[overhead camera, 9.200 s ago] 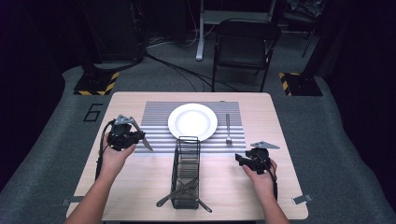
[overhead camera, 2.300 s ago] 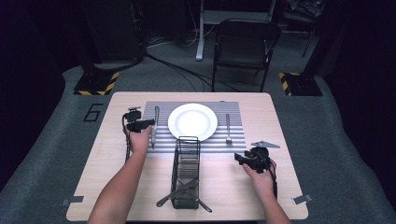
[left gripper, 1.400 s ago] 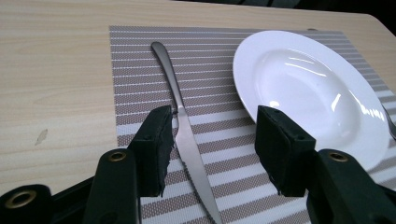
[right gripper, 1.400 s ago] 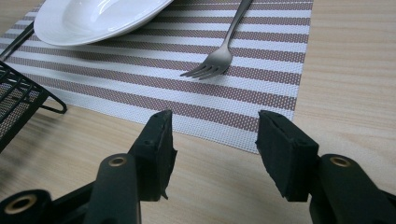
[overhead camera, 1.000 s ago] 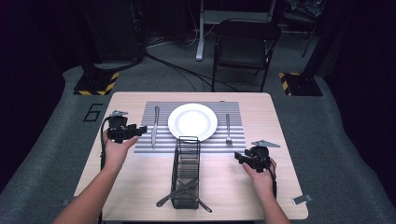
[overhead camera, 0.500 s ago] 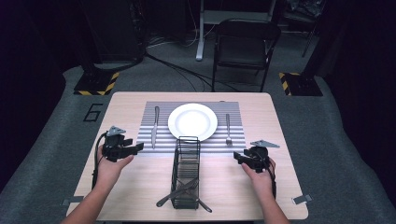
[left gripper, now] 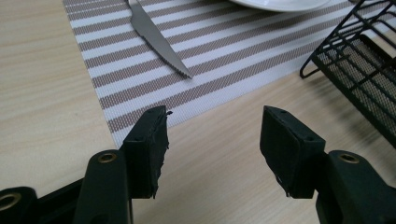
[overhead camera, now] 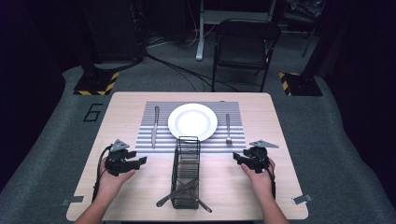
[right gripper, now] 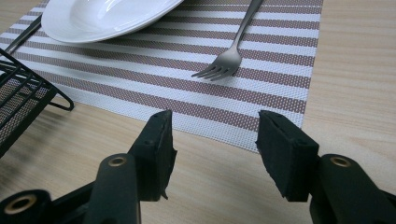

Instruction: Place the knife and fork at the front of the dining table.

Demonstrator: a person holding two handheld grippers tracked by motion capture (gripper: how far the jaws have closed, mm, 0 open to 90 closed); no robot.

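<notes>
A white plate (overhead camera: 192, 121) sits in the middle of a striped placemat (overhead camera: 144, 140). A knife (overhead camera: 154, 126) lies to its left and a fork (overhead camera: 228, 128) to its right. My left gripper (overhead camera: 140, 161) hovers low over the bare wood at the front left, open and empty, its jaws pointing toward the basket. In the left gripper view its jaws (left gripper: 212, 116) frame the placemat's near corner, with the knife (left gripper: 156, 37) tip beyond. My right gripper (overhead camera: 236, 156) rests at the front right, open and empty. Past its jaws (right gripper: 212, 116) are the fork (right gripper: 229, 58) and the plate (right gripper: 102, 16).
A black wire basket (overhead camera: 186, 172) stands lengthwise between the two hands, with cutlery handles (overhead camera: 163, 200) poking out at its near end. Its edge shows in both gripper views (left gripper: 359, 60) (right gripper: 18, 102). A folding chair (overhead camera: 245, 44) stands behind the table.
The knife now lies left of the plate, where none lay at first. My left hand has drawn back from it toward the table's front left and sunk lower. The right hand has stayed put.
</notes>
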